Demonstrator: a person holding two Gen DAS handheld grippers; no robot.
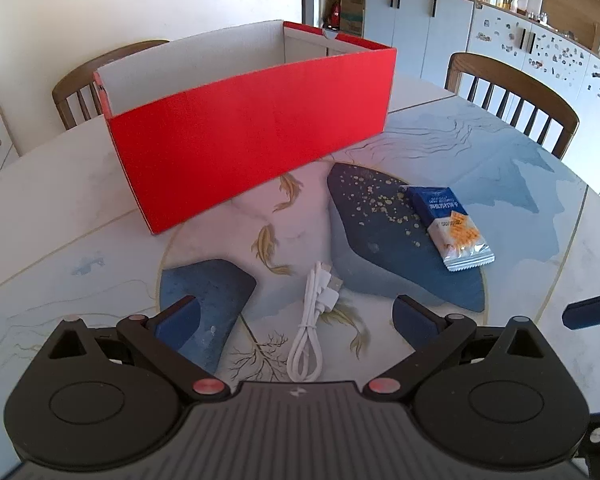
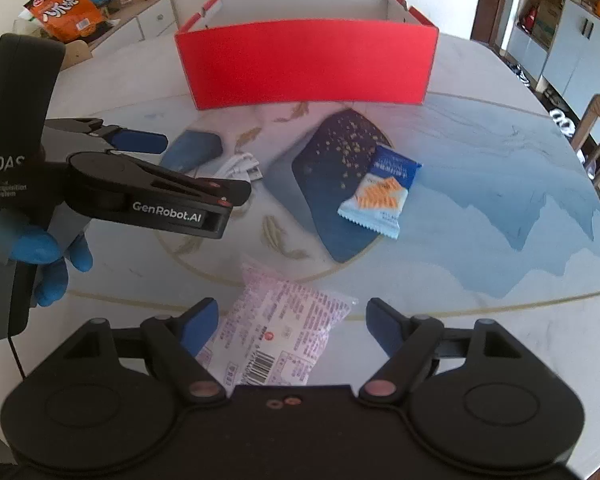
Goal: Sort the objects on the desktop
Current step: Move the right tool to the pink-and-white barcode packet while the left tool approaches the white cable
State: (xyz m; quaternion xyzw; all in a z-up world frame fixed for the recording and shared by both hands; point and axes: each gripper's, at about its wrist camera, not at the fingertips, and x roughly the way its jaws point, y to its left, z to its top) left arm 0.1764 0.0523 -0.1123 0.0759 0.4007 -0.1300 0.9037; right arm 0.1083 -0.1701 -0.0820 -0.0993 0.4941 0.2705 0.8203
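A red open box [image 1: 244, 136] with a white inside stands at the back of the round table; it also shows in the right wrist view [image 2: 308, 66]. A coiled white USB cable [image 1: 314, 320] lies between the fingers of my open, empty left gripper [image 1: 296, 312]. A blue and white cracker packet [image 1: 450, 226] lies to its right, also seen in the right wrist view [image 2: 382, 190]. A pink and white snack packet [image 2: 278, 334] lies between the fingers of my open right gripper [image 2: 292, 318]. The left gripper [image 2: 140, 142] appears in the right wrist view, over the cable [image 2: 242, 168].
The table [image 1: 540, 240] has a painted blue and gold fish pattern. Wooden chairs [image 1: 512, 92] stand behind it. A side cabinet with an orange snack bag [image 2: 62, 6] is at the far left, and white cupboards [image 1: 420, 20] line the back wall.
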